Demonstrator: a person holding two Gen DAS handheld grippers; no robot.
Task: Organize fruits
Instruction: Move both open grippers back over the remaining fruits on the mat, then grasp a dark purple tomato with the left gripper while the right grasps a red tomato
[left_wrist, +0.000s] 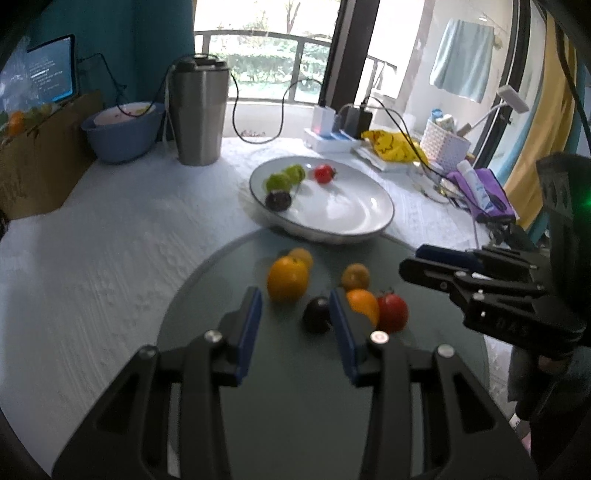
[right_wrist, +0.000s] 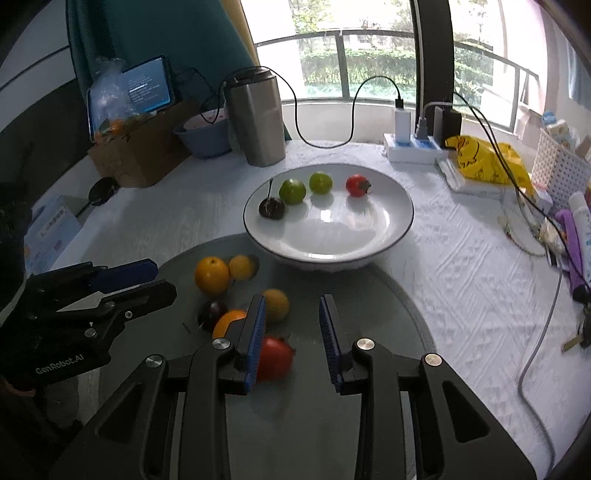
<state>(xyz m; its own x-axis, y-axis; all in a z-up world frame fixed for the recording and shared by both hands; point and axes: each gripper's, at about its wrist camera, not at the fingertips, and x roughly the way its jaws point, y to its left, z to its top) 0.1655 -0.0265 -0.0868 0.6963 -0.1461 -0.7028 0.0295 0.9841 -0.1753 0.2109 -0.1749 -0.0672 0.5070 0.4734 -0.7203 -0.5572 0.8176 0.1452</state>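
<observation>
Two handheld black grippers with blue finger pads point forward and steeply downward, side by side. The left gripper (left_wrist: 295, 325) has its jaws parted with nothing pressed between the pads; its two blue pads (left_wrist: 249, 332) stand roughly parallel. The right gripper (right_wrist: 291, 332) also shows a clear gap between its pads (right_wrist: 328, 339), nothing clamped in it. Seen from the left camera, the right gripper (left_wrist: 421, 258) sits at the right, fingertips aimed left. Seen from the right camera, the left gripper (right_wrist: 159, 277) sits at the left, fingertips aimed right
</observation>
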